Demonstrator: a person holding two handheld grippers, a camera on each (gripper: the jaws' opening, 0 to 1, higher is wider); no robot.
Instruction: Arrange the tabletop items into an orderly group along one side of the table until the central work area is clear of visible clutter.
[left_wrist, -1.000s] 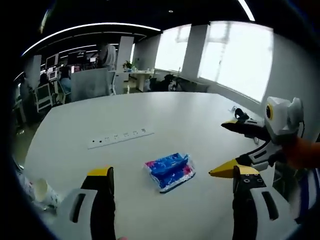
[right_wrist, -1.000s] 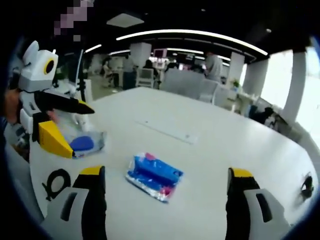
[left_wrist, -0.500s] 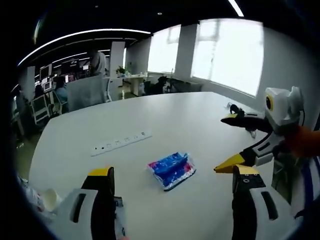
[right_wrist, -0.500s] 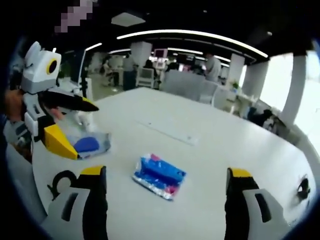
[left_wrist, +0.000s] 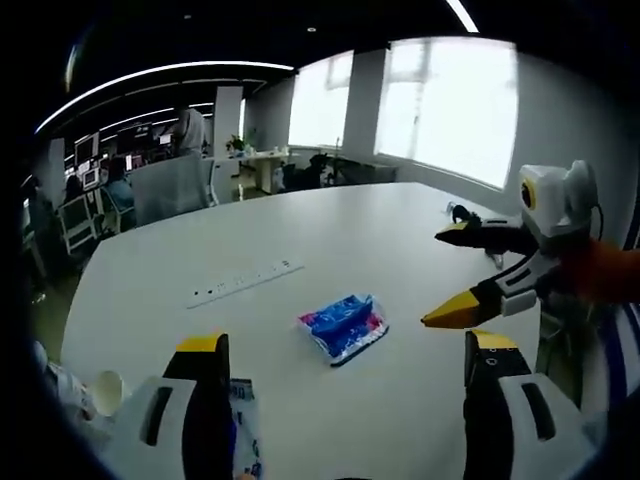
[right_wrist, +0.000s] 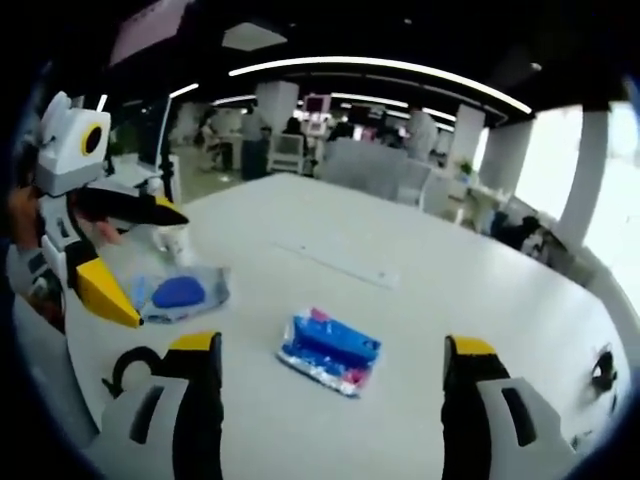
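Left gripper (left_wrist: 340, 400) held level, jaws spread wide. Right gripper (right_wrist: 330, 400) likewise, jaws parted; both hover above table, nothing gripped.

Worktop (left_wrist: 330, 230) plain white, with a white power strip (left_wrist: 245, 282) carrying small dark sockets. Packet (left_wrist: 343, 325) mid-worktop: bright blue with pink/magenta patches and white print, in shiny clear wrap. Left gripper (left_wrist: 345, 350): black jaws with yellow tips, white casing. Right gripper (right_wrist: 330, 350): same black jaws, yellow tips, white casing, with a yellow ring around its dark lens. Clear plastic bag (right_wrist: 180, 295) with a solid blue item inside. Black looped cable (right_wrist: 135, 365) on white worktop. Small black object (right_wrist: 602, 370) at far edge. Pale cream cup (left_wrist: 105, 392). Orange glove on hand (left_wrist: 600, 275).
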